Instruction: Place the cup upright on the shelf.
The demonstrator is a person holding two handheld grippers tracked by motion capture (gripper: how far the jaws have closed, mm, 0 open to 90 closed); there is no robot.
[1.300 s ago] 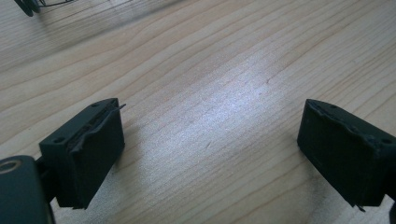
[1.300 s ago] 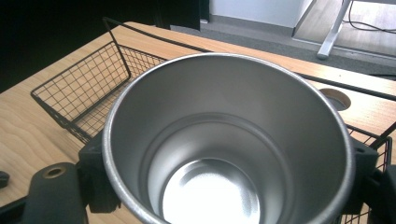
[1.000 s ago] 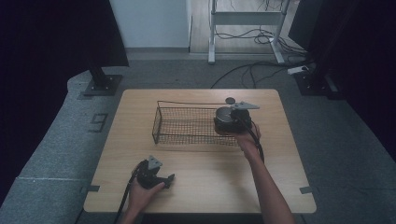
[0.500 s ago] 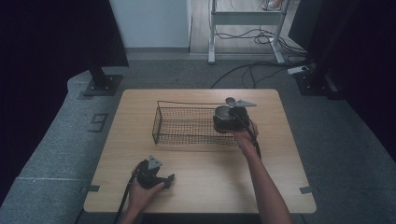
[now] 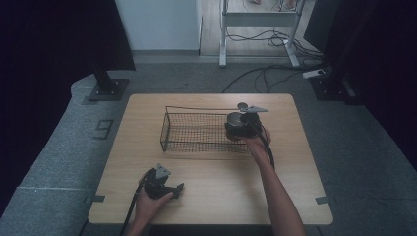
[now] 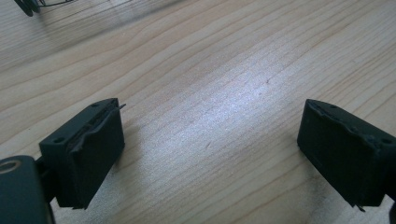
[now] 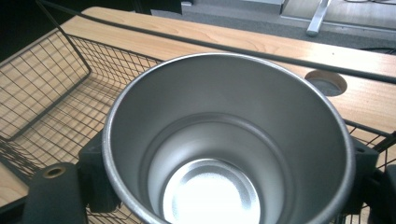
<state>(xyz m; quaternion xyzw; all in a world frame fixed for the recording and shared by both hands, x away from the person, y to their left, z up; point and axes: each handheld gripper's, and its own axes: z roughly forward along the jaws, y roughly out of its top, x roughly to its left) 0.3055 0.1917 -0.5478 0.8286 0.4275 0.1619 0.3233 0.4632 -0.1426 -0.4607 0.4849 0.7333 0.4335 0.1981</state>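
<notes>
In the last second the right tool (image 5: 239, 129), gripping the cup (image 7: 224, 140), barely moved over the basket (image 5: 196, 132). The left tool (image 5: 164, 186) rests wide on the bench (image 5: 295, 196). The drop looks close.

Basket (image 5: 196, 130) mid-table (image 5: 295, 196), cup (image 7: 224, 140) at its right end — left tool (image 5: 167, 189) near front-left edge

Cup (image 7: 224, 140) btm edge cropped; wire basket (image 7: 42, 88) runs off frame left.

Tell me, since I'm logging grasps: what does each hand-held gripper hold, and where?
Right hand-held gripper clamps a steel cup by its outer sides, over the wire basket. Left hand-held gripper is open, holding nothing.
</notes>
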